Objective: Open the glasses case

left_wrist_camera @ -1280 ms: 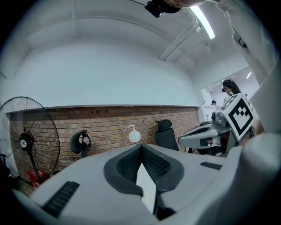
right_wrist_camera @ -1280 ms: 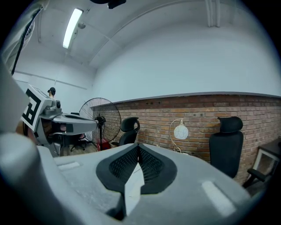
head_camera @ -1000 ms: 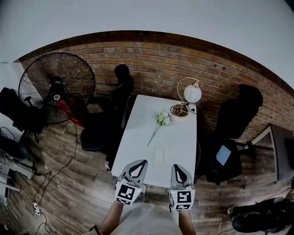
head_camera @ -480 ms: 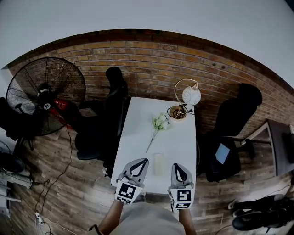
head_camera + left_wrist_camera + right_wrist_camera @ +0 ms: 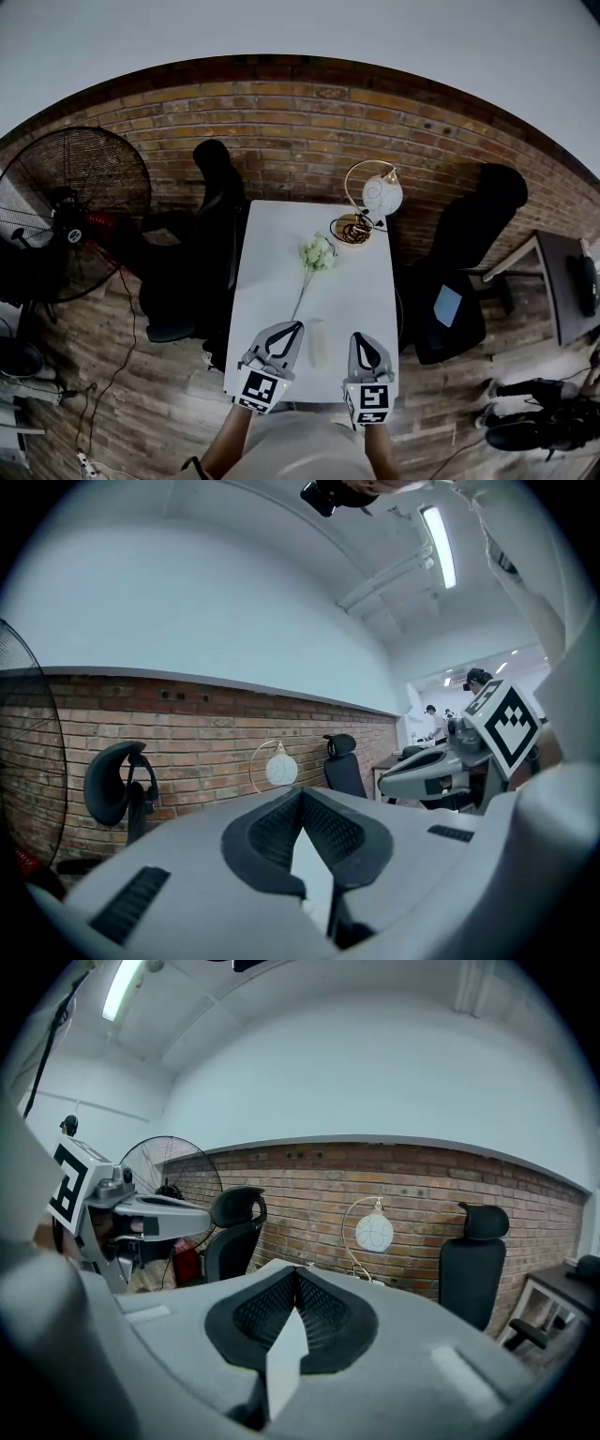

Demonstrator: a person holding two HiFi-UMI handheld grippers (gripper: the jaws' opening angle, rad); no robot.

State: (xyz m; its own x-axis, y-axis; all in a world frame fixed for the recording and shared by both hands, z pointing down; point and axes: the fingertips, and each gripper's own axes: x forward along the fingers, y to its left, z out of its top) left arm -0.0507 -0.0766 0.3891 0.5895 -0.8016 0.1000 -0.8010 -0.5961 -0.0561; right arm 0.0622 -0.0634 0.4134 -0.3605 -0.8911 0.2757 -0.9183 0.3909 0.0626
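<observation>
The left gripper [image 5: 289,328] at 11 o'clock and the right gripper [image 5: 360,339] at 1 are hovering over the near edge of the white table [image 5: 272,244], the jaws of each pressed together on nothing. The glasses case [image 5: 319,343] is lying between them at 12. Beyond it, a flower [image 5: 316,253] is lying and a lamp [image 5: 380,192] is standing.

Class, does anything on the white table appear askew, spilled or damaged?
Only the flower stands out: it lies flat, slantwise on the table, in no vase. The lamp stands upright; nothing looks spilled or broken.

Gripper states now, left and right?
Left gripper: closed, empty.
Right gripper: closed, empty.
</observation>
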